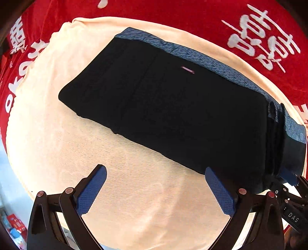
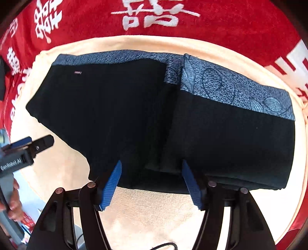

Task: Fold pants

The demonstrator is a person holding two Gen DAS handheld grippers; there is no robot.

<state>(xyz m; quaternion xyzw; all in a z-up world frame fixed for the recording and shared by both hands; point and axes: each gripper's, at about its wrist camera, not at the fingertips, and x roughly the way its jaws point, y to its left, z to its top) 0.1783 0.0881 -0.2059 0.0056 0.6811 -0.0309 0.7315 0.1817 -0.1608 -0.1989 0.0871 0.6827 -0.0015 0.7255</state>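
Observation:
Black pants [image 1: 173, 107] with a blue patterned waistband [image 1: 202, 55] lie folded on a cream cloth [image 1: 77, 134]. In the right wrist view the pants [image 2: 115, 115] show a folded section [image 2: 231, 138] on the right with the waistband [image 2: 231, 90] along its far side. My left gripper [image 1: 156, 173] is open and empty, just short of the pants' near edge. My right gripper [image 2: 152, 169] is open, with its fingertips at the near edge of the pants. The left gripper also shows in the right wrist view [image 2: 28, 146]; the right gripper shows in the left wrist view [image 1: 288, 184].
The cream cloth [image 2: 154, 211] lies on a red cloth with white characters [image 2: 231, 21], also seen in the left wrist view [image 1: 192, 15]. Small boxes [image 1: 15, 225] sit low at the left. A hand [image 2: 15, 202] holds the left gripper.

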